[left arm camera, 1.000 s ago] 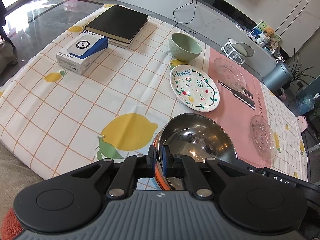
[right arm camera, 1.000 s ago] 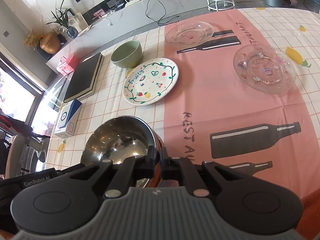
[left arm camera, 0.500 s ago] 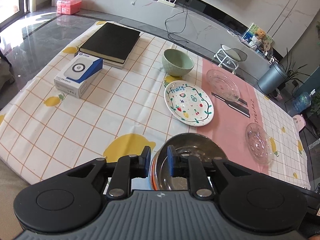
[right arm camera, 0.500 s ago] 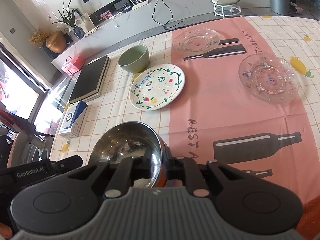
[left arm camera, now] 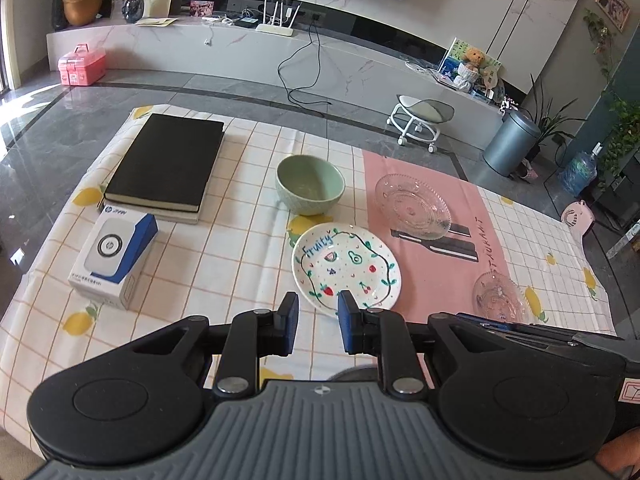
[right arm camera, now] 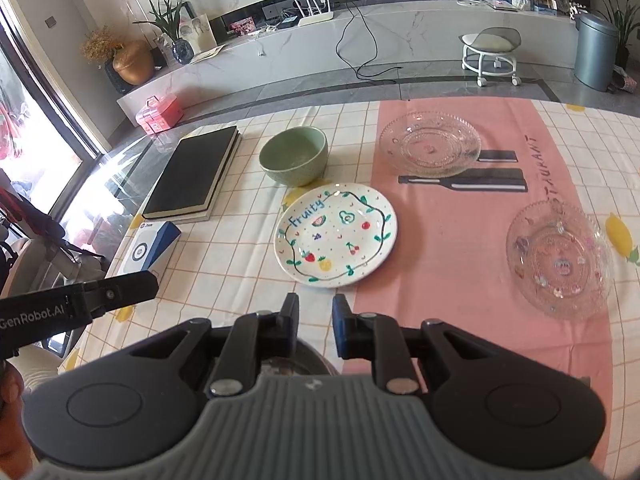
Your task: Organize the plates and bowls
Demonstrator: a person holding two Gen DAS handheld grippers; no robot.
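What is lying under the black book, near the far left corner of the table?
Under the black book a pale edge sticks out along its near side, probably a second book or pad. Its cover is hidden, so I cannot identify it.

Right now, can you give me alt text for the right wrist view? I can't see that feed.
The right gripper has nothing between its opening jaws, above a checked tablecloth. Ahead lies a white "Fruity" plate, with a green bowl behind it. Two clear glass plates, one far and one near right, sit on the pink runner.
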